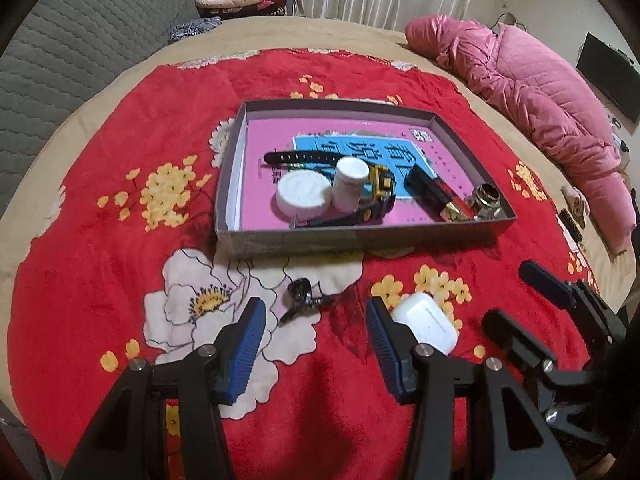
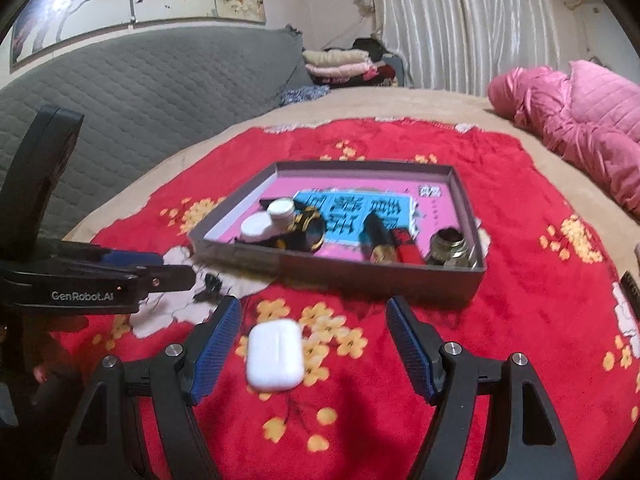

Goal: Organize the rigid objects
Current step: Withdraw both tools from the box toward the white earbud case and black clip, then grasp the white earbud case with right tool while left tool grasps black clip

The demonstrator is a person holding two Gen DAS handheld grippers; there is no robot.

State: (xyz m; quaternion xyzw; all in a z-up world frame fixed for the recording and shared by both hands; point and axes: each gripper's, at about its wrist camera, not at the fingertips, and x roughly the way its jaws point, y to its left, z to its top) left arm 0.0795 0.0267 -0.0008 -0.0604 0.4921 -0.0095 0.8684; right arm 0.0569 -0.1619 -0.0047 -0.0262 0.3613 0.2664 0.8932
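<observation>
A grey box tray [image 1: 360, 236] with a pink and blue printed floor lies on the red flowered blanket. It holds a white round jar [image 1: 304, 196], a white bottle [image 1: 350, 184], a black and yellow watch [image 1: 380, 192], a black and red lipstick [image 1: 436, 192] and a metal fitting [image 1: 486, 200]. My left gripper [image 1: 315, 306] is open just above a small dark metal piece [image 1: 300, 298] on the blanket. My right gripper [image 2: 313, 305] is open around a white earbud case [image 2: 274, 354], which lies nearer its left finger and is untouched.
A pink quilted jacket [image 1: 540, 92] lies along the right of the bed. A grey quilted headboard [image 2: 140, 96] stands at the left, with folded clothes [image 2: 340, 64] behind. The two grippers hang close, side by side, in front of the tray [image 2: 340, 276].
</observation>
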